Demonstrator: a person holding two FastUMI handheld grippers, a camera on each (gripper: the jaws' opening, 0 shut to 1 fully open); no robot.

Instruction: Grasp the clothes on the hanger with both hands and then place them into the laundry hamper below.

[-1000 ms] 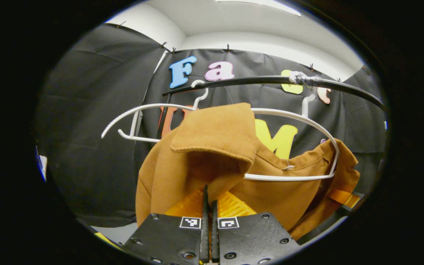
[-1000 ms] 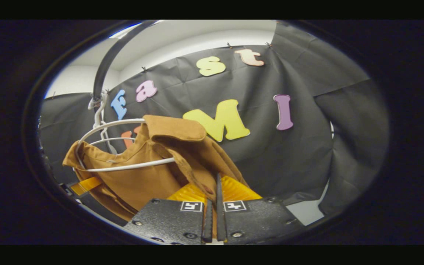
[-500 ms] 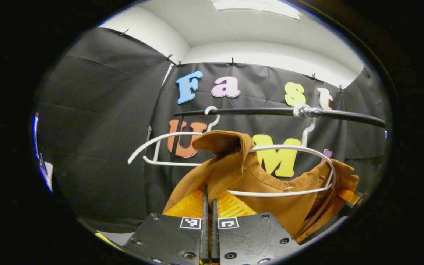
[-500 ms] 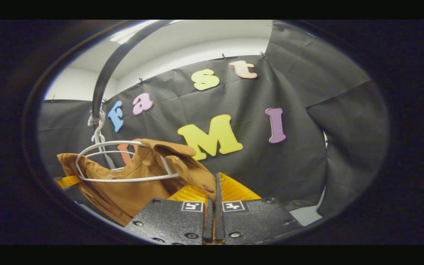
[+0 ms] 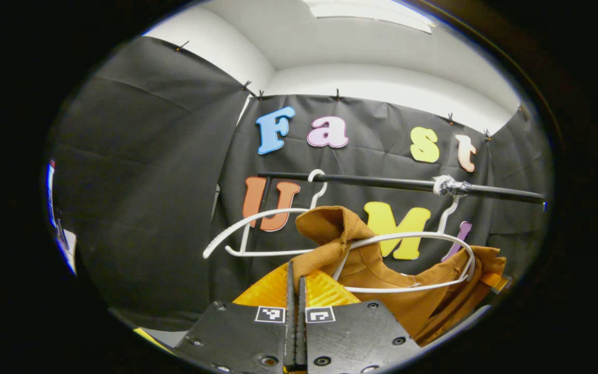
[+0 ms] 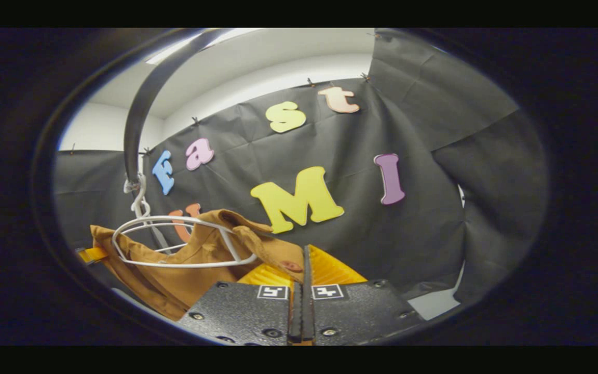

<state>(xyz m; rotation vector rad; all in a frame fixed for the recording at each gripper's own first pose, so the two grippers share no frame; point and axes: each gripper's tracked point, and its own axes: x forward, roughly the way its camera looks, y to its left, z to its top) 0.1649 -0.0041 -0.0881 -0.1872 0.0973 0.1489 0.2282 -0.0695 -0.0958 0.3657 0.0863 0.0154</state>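
A brown garment (image 5: 382, 275) hangs half off a white hanger (image 5: 423, 239) on a black rail (image 5: 382, 182). My left gripper (image 5: 295, 275) is shut on a fold of the garment's collar edge at the bottom of the left gripper view. In the right gripper view the same brown garment (image 6: 195, 265) drapes over the white hanger (image 6: 174, 223), and my right gripper (image 6: 307, 265) is shut on the cloth's near edge. The other gripper's tip (image 5: 493, 280) peeks out behind the cloth at the right edge of the left gripper view.
A second, bare white hanger (image 5: 257, 228) hangs on the rail to the left of the garment. The black rail (image 6: 138, 114) curves up at the left of the right gripper view. Black cloth walls close in behind and to both sides.
Both grippers have pulled back and down with the cloth. The garment has slid farther off the hanger, and rail and hanger now look smaller and farther off.
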